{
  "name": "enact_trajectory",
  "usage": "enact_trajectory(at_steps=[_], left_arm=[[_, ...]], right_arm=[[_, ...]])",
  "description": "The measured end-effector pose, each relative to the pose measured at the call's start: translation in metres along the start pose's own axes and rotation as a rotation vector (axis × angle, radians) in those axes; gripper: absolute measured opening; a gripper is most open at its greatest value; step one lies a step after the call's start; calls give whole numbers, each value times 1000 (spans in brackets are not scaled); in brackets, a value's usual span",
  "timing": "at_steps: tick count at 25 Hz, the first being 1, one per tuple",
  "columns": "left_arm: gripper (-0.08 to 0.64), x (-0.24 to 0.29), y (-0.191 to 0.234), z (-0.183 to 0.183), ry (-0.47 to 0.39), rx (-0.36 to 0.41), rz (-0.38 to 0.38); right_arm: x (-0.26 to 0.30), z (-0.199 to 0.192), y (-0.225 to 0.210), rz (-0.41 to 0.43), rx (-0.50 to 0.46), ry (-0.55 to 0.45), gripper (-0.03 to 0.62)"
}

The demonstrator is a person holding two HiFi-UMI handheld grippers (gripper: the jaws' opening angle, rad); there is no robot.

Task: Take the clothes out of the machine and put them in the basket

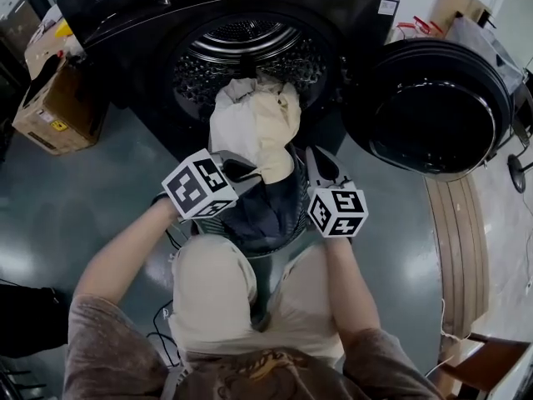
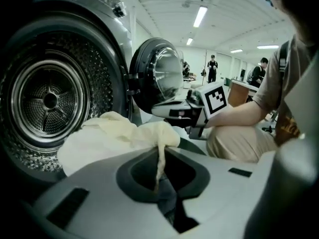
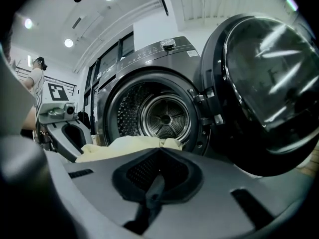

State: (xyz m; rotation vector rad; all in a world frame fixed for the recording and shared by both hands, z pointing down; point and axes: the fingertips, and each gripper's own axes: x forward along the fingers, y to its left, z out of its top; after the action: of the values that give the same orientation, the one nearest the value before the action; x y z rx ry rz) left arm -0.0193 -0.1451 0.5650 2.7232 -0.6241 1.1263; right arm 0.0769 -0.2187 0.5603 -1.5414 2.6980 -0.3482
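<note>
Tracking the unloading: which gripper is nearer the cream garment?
Left. The left gripper is shut on the cream garment; the right gripper sits just right of it, not gripping it.

Left hand-held gripper (image 2: 159,183) pinching cream garment (image 2: 114,138), open drum (image 2: 50,101)

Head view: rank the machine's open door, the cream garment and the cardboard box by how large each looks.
1. The open door, clearly the largest.
2-3. The cream garment and the cardboard box look about alike. The garment is nearer the camera, so I give no ranking between them.
</note>
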Motion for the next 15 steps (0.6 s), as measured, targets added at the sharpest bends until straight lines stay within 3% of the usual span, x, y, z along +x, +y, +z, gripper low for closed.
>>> enact_trajectory(at_steps=[3,6,10,15], left_arm=[[50,-3,6,-1,-5,38,60],[172,-9,25,5,-38,47,148],[239,-10,70,8,-89,17,271],[328,22,139,-15,-28,-21,388]], right_arm=[[0,1,2,3,4,-2,-3],[-2,3,2,4,0,-5,-3],[-5,6,4,1,-3,-5,-3],[-11,11,10,4,-22,-8,-3]])
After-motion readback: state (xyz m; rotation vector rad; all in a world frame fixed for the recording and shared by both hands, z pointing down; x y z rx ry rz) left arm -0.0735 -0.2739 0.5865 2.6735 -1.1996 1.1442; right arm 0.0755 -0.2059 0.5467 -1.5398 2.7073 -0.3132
